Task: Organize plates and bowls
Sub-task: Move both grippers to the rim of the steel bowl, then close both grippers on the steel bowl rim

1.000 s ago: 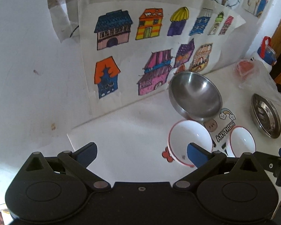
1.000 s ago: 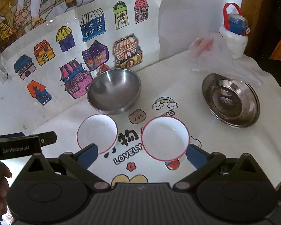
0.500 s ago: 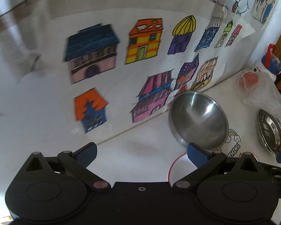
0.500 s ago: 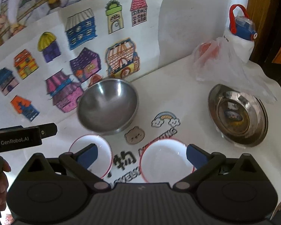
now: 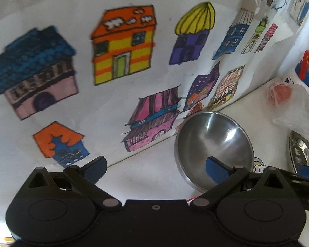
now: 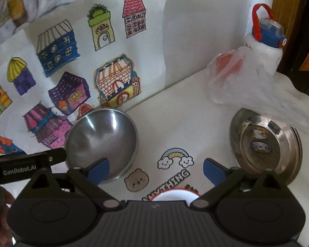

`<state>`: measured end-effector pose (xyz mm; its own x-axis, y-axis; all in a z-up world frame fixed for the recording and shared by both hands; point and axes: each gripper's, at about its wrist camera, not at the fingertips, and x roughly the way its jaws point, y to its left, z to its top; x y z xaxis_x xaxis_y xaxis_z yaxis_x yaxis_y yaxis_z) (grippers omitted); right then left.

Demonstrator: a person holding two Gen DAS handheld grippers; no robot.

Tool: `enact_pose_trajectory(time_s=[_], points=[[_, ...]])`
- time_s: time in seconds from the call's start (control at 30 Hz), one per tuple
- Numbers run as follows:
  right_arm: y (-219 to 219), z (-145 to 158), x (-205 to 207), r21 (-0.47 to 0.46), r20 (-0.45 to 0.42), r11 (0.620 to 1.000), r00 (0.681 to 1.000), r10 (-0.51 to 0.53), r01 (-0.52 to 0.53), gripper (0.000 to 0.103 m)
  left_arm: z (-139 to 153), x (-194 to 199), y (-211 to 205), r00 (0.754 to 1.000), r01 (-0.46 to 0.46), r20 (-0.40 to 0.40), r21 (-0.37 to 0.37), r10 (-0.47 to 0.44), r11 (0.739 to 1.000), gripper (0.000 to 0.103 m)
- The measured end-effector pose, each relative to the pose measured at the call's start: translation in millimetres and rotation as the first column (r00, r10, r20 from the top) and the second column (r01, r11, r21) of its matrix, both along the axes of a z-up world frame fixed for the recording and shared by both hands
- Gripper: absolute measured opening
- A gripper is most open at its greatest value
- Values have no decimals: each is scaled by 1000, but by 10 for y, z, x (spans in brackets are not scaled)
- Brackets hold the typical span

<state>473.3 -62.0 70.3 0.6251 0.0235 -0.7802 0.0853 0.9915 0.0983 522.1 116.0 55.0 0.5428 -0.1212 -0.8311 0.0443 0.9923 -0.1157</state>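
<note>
You are near the start, by my judgement: nothing is stacked or gathered yet. Your left gripper (image 5: pixel 155 165) has its fingers spread wide and holds nothing; your right gripper (image 6: pixel 156 167) is likewise wide open and empty. The steel bowl (image 6: pixel 102 138) sits at the far left of the table (image 6: pixel 187 111), close against the house drawings (image 6: pixel 76 61), and it is empty. The steel plate (image 6: pixel 265 144) lies well apart on the right, with what looks like a smaller steel dish resting in it, though I cannot tell for certain; a clear plastic bag (image 6: pixel 255 94) overlaps its far rim. A red-rimmed white bowl (image 6: pixel 175 195) shows only as a sliver at the near edge, between your right fingers, and its inside is mostly hidden. Left to do, I judge: bring the bowls together and settle the plates in one spot.
</note>
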Motion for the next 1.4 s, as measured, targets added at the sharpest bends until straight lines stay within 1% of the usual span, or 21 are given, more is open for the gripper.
enact_pose_trajectory(time_s=[0.17, 0.33, 0.4, 0.43, 0.5, 0.53, 0.6, 0.63, 0.7, 0.73, 0.77, 0.8, 0.83, 0.9, 1.0, 1.1, 1.2, 1.4], points=[[6, -123, 158, 5, -24, 1000, 1000, 3, -3, 88, -74, 110, -97, 1000, 11, -28, 11, -11, 1000, 99], [16, -255, 277, 29, -61, 1000, 998, 2, 0, 71, -146, 190, -155, 998, 9, -65, 0, -9, 1000, 92], [24, -286, 296, 49, -69, 999, 998, 3, 0, 64, -156, 198, -170, 998, 9, -69, -1, -9, 1000, 81], [29, -292, 301, 56, -69, 998, 998, 4, -1, 61, -167, 208, -177, 997, 10, -75, -1, -10, 1000, 78], [48, -299, 310, 72, -64, 997, 998, 13, -8, 47, -189, 225, -183, 997, 5, -83, -11, -6, 1000, 69], [57, -301, 319, 78, -64, 997, 998, 17, -12, 44, -191, 230, -181, 996, 4, -89, -17, -5, 1000, 67], [80, -313, 341, 90, -67, 996, 998, 22, -16, 36, -195, 241, -180, 996, 1, -94, -26, -3, 1000, 56], [85, -321, 353, 97, -69, 995, 997, 21, -15, 34, -193, 238, -175, 995, 0, -96, -28, -3, 1000, 52], [82, -335, 374, 127, -59, 992, 998, 14, -6, 25, -206, 257, -187, 995, 4, -104, -41, -8, 999, 40], [82, -342, 380, 139, -60, 990, 998, 11, -2, 23, -244, 275, -194, 994, 8, -108, -51, -13, 999, 36], [89, -349, 383, 142, -59, 990, 998, 10, -1, 19, -254, 285, -195, 994, 18, -110, -62, -25, 998, 26], [94, -350, 391, 143, -58, 990, 998, 10, -2, 14, -257, 293, -208, 993, 31, -114, -69, -39, 997, 18], [104, -351, 388, 144, -55, 990, 998, 12, -4, 12, -252, 296, -224, 993, 44, -110, -73, -51, 996, 16], [115, -357, 378, 137, -54, 991, 999, 5, 3, 12, -224, 300, -253, 993, 57, -97, -61, -62, 997, 16], [98, -375, 362, 145, -56, 989, 998, -6, 14, 12, -236, 327, -277, 994, 52, -95, -65, -58, 997, 13], [69, -347, 311, 151, -45, 988, 999, -16, 23, 12, -201, 314, -280, 995, 50, -85, -71, -56, 996, 13], [55, -279, 247, 143, -24, 990, 1000, -15, 18, 12, -75, 231, -282, 996, 50, -65, -74, -55, 996, 13], [-28, -16, 13, 151, 22, 988, 1000, -13, 10, 12, 212, 17, -293, 998, 58, -26, -98, -61, 994, 13]])
